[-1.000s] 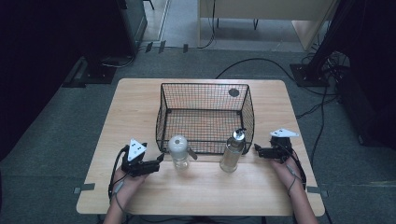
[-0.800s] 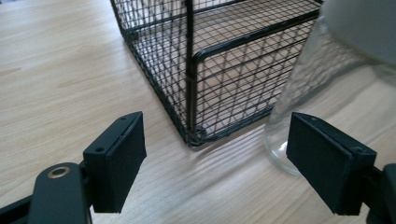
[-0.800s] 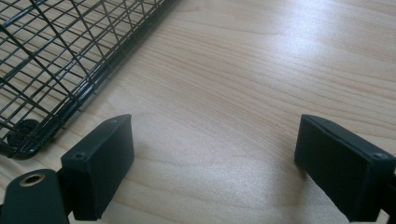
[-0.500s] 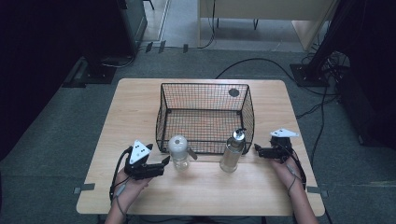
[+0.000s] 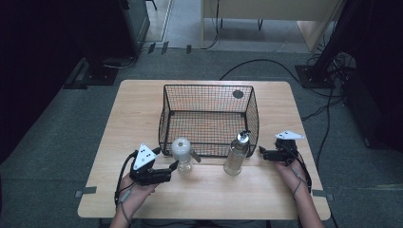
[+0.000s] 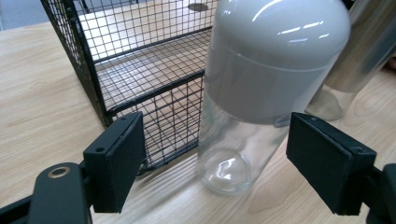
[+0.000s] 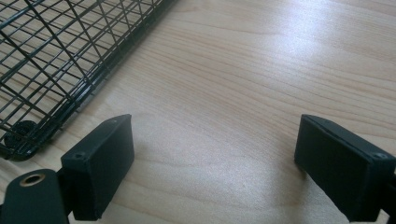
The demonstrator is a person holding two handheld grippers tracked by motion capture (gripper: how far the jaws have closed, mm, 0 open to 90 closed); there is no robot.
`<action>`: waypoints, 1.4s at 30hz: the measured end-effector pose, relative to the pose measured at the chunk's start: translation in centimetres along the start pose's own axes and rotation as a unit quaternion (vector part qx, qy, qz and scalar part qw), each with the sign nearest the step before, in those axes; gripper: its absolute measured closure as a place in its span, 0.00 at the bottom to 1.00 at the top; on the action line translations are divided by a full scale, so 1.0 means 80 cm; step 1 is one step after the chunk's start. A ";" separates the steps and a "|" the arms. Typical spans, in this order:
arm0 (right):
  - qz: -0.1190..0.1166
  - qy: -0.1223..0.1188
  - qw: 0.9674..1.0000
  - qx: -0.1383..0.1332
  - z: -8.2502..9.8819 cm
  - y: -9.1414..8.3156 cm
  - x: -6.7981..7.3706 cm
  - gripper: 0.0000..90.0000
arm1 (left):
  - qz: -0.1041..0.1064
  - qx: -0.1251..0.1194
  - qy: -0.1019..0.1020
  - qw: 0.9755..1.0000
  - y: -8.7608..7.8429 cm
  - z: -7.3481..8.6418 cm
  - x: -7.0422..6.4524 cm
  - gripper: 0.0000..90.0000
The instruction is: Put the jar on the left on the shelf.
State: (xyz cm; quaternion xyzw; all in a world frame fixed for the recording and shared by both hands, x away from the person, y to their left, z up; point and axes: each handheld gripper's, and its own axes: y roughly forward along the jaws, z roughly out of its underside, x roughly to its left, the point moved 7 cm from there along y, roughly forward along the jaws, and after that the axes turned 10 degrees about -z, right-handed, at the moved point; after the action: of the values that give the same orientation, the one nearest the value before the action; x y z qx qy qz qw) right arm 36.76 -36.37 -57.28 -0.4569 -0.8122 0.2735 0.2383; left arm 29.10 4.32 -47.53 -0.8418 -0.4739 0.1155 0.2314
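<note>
The grey-capped bottle (image 5: 182, 153) stands upright on the table (image 5: 142, 99), just in front of the near wall of the wire basket (image 5: 209, 118), toward its left corner. In the left gripper view its clear glass lower body sits between the two black jaws, which stand wide apart and touch nothing; the bottle looks a little farther along than the pads rather than squarely between them. The left gripper (image 5: 167, 170) lies low at the near left of the bottle, pointing right toward it.

To the right, a second bottle (image 5: 236, 154) with a metal top stands upright, also just in front of the basket's near wall. The right gripper (image 5: 261, 152) rests near the table's right edge, close beside that second bottle, its jaws spread wide over bare wood and holding nothing.

By the look of it, the work has barely begun: both bottles are outside the basket, neither is grasped, and the basket holds nothing. Closing on the grey-capped bottle, lifting it, and setting it in the basket all seem left to do.
</note>
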 end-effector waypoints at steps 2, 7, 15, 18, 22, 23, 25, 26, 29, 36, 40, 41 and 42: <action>0.000 0.001 1.000 0.000 0.000 0.000 0.000 0.13 | 0.004 -0.004 -0.007 1.000 0.000 -0.002 -0.002 0.22; 0.000 0.001 1.000 0.000 0.000 0.000 0.000 0.13 | 0.003 -0.011 -0.007 1.000 0.002 -0.005 -0.012 0.22; 0.001 0.000 1.000 0.000 0.000 0.000 0.000 0.13 | 0.002 -0.017 -0.019 1.000 0.012 -0.004 -0.021 0.22; 0.001 0.001 1.000 0.000 0.000 0.000 0.000 0.13 | -0.007 -0.024 -0.010 1.000 0.014 -0.005 -0.024 0.22; 0.001 0.002 1.000 0.000 0.000 0.000 0.000 0.13 | -0.013 -0.030 -0.012 0.999 0.018 -0.005 -0.029 0.22; 0.001 0.002 1.000 0.000 0.000 0.000 0.000 0.13 | -0.013 -0.031 -0.013 0.999 0.020 -0.005 -0.030 0.22; 0.002 0.002 1.000 0.000 0.000 0.000 0.000 0.13 | -0.018 -0.035 -0.008 0.999 0.023 -0.006 -0.033 0.22; 0.002 0.002 1.000 0.000 0.000 0.000 0.000 0.13 | -0.020 -0.037 -0.009 0.999 0.024 -0.006 -0.034 0.22; 0.002 0.002 1.000 0.000 0.000 0.000 0.000 0.13 | -0.021 -0.046 -0.018 0.999 0.028 -0.008 -0.035 0.22; 0.002 0.002 1.000 0.000 0.000 0.000 0.000 0.13 | -0.025 -0.051 -0.015 0.998 0.037 -0.009 -0.038 0.24; 0.002 0.002 1.000 0.000 0.000 0.000 0.000 0.13 | -0.026 -0.051 -0.015 0.998 0.042 -0.009 -0.038 0.25; 0.002 0.002 1.000 0.000 0.000 0.000 0.000 0.13 | -0.026 -0.052 -0.014 0.998 0.043 -0.009 -0.038 0.26; 0.002 0.002 1.000 0.000 0.000 0.000 0.000 0.13 | -0.028 -0.052 -0.010 0.998 0.044 -0.009 -0.038 0.26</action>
State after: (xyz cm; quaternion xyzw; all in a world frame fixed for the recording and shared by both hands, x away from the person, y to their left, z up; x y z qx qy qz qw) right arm 36.76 -36.39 -57.28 -0.4590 -0.8109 0.2727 0.2395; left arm 30.44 -0.05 -48.75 -0.8379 -0.5050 0.0928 0.1851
